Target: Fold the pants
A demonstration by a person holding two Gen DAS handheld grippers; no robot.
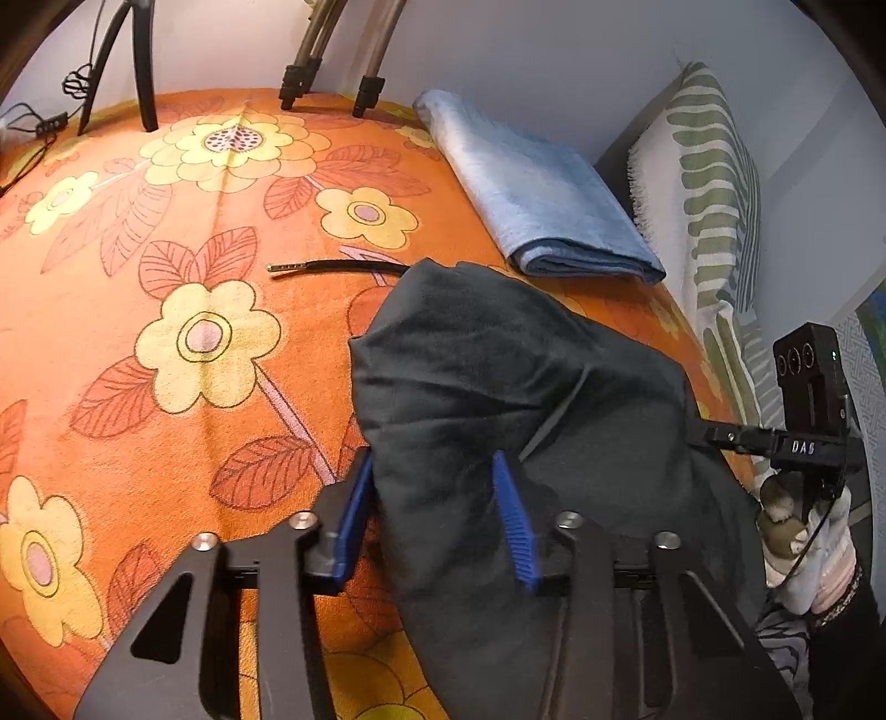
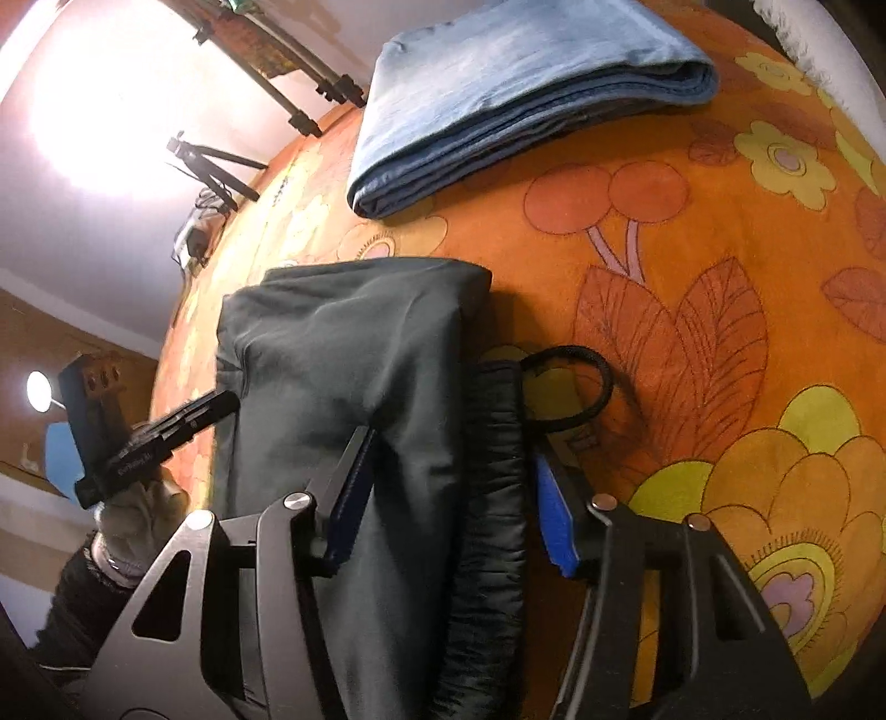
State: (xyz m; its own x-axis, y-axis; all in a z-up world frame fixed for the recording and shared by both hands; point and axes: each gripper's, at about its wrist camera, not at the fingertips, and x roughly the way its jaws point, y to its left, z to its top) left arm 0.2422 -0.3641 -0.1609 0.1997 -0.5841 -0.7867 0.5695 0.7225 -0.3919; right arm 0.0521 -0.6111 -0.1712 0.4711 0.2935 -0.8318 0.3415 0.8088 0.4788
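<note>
Left gripper (image 1: pixel 437 498): you had it pinching a bunched fold of the pants (image 1: pixel 498 360).
Right gripper (image 2: pixel 454 498): it straddled the waistband (image 2: pixel 493 471); contact unclear.
Risk: your bunched grip could have skewed the fold.

Orange floral bedspread (image 1: pixel 166 249), pale wall (image 1: pixel 526 50), perhaps.

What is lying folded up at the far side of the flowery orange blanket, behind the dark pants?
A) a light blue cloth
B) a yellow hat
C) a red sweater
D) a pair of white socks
A: a neatly folded light blue cloth lies on the orange flowered blanket beyond the dark pants, and it shows the same way from the right wrist view.
</note>
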